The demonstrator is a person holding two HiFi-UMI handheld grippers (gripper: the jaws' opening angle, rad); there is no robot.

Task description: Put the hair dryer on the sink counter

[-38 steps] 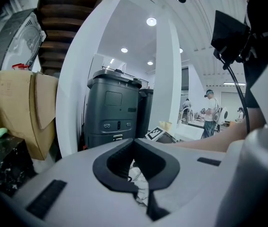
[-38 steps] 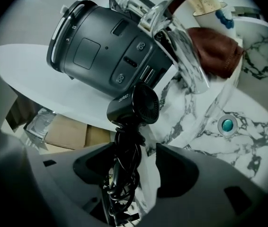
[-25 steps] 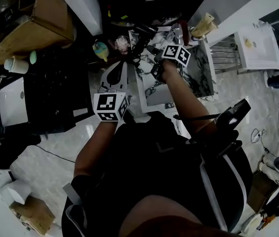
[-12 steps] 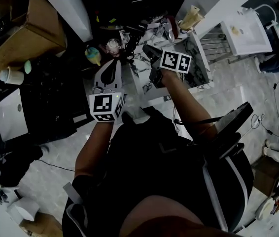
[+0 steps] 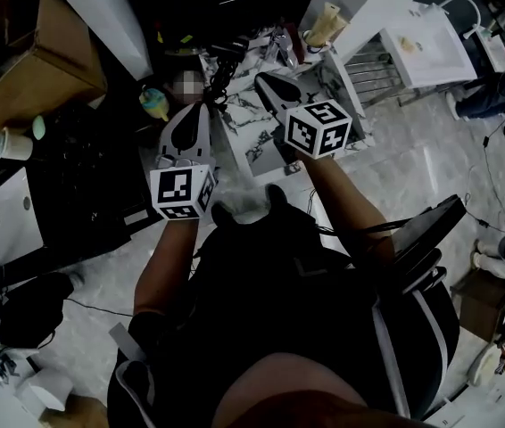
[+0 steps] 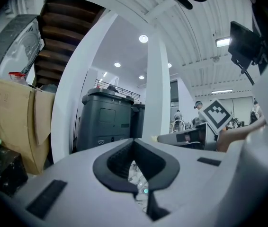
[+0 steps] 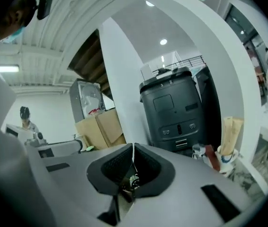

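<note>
A dark object with a cord, apparently the hair dryer [image 5: 227, 58], lies at the back of the marble sink counter [image 5: 254, 150]. My right gripper [image 5: 262, 78] hovers above the counter, just right of the dark object and apart from it. Its jaws have just closed; they are shut in the right gripper view [image 7: 133, 146] with nothing between them. My left gripper [image 5: 202, 106] hangs over the counter's left edge. In the left gripper view [image 6: 134, 140] its tips meet with nothing held.
A cup of beige sticks [image 5: 325, 27] stands at the counter's back right and also shows in the right gripper view [image 7: 228, 148]. A cardboard box [image 5: 29, 52] sits far left, a white basin [image 5: 426, 43] far right, and a dark bin [image 7: 176, 108] ahead.
The right gripper has lifted off the counter toward the camera and rolled, so its marker cube shows other faces. The left gripper has risen slightly.
</note>
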